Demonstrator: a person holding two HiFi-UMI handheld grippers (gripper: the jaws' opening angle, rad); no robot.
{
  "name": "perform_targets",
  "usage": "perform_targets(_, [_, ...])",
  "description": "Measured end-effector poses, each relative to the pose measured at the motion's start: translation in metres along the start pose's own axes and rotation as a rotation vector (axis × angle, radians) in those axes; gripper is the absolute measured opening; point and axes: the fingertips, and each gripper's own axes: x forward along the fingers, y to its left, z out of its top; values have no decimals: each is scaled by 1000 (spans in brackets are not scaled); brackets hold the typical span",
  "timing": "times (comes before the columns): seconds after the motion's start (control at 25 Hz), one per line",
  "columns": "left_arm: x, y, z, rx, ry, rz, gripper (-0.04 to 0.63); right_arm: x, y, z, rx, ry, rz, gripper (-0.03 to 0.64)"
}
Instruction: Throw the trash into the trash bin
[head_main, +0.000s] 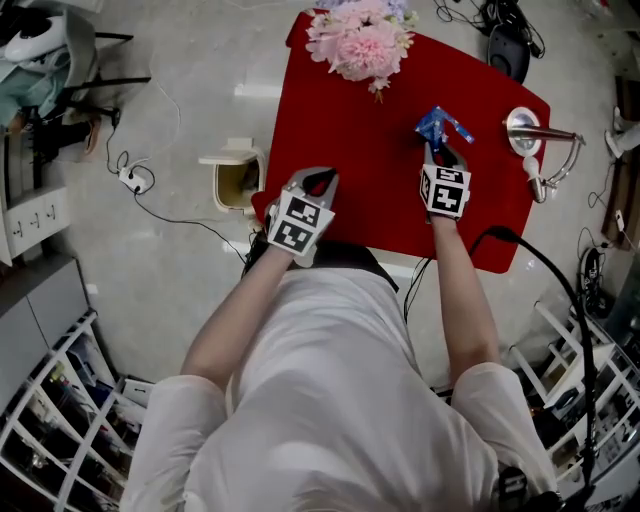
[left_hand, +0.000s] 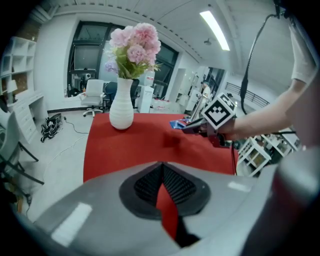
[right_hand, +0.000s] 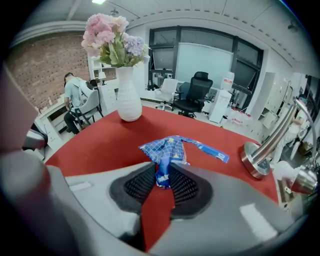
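**Wrapper (right_hand: 167, 150) caught in the right claw (right_hand: 162, 175)**

Blue and crinkly, the wrapper is the trash. The right claw is clenched on it, with both black pads pressing its lower end. The rest of the wrapper sticks out past the claw tips, and a thin blue strip trails off to one side. From the left gripper view, the right claw (left_hand: 187, 126) holds the wrapper (left_hand: 176, 124) up off the red counter (left_hand: 130, 145), with a dark shadow on the cloth under it. From above, the wrapper (head_main: 438, 125) is over the far right part of the counter (head_main: 350, 130), just past the tips of the right claw (head_main: 440, 150).

The left claw (left_hand: 161, 172) is clenched too, but it has nothing in it. Its pads meet at the tips, and only red cloth shows through the slit lower down. From above, the left claw (head_main: 318, 182) is at the near left edge of the counter.

The trash bin (head_main: 257, 168) stands on the floor, just beside the left edge of the counter and close to the left claw. It is white and its lid is up. The wrapper is well apart from it, on the other side of the counter.

A white vase (right_hand: 128, 97) of pink flowers (head_main: 362, 38) stands at the far side of the counter. A shiny metal stand (right_hand: 252, 160) sits to the right of the wrapper.
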Motion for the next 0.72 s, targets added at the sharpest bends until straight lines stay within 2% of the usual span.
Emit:
perform_targets(0.36, [-27,18,-1,-17,-42,33,5,-9,66,12,-92,-8,89,86])
perform_targets(0.72, [-55,44,-27,-76,-63,89,5,-7,138,25,-174,-18,196,87])
